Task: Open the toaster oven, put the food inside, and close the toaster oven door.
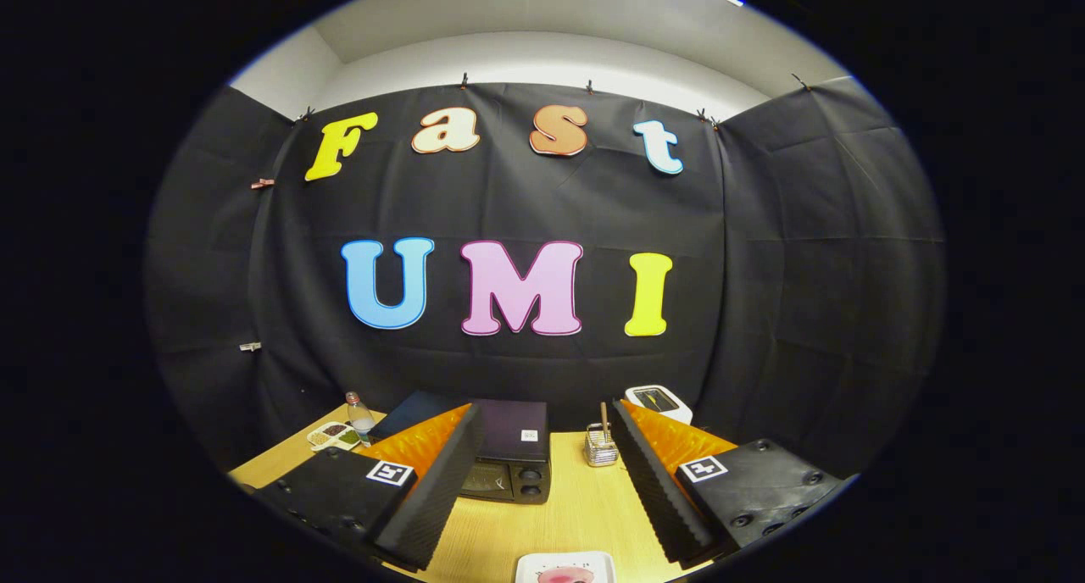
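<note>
A black toaster oven [510,458] stands on the wooden table [551,515] beyond my fingers, its door shut and two knobs on its right side. A white plate [565,566] with pink food on it lies on the table close below, between the fingers. My gripper [542,456] is held high above the table, open wide, with nothing between its fingers. The left finger [432,490] covers the oven's left part.
A wire holder with a stick [601,447] stands right of the oven. A white device [659,402] sits at the back right. A clear bottle [359,415] and a white divided dish [333,435] are at the back left. Black cloth walls close the booth.
</note>
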`<state>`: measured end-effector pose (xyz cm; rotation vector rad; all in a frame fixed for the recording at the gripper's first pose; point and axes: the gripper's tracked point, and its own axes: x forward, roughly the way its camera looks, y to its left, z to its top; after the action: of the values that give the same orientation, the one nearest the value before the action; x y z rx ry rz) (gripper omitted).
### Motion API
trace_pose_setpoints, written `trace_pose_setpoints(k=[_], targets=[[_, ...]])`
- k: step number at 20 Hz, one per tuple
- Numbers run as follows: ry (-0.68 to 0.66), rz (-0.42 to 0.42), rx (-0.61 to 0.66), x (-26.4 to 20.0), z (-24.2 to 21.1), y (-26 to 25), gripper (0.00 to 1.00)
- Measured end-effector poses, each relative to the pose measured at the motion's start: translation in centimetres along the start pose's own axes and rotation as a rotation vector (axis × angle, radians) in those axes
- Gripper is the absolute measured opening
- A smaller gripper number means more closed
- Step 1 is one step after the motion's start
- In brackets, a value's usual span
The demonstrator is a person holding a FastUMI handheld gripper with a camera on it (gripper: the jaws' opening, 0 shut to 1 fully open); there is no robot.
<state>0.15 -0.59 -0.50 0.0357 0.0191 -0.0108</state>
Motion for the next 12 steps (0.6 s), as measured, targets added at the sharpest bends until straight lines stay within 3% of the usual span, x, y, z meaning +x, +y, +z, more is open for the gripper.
trace_pose_setpoints(k=[12], targets=[[0.029,0.014,-0.010,0.43,-1.01,0.59,0.98]])
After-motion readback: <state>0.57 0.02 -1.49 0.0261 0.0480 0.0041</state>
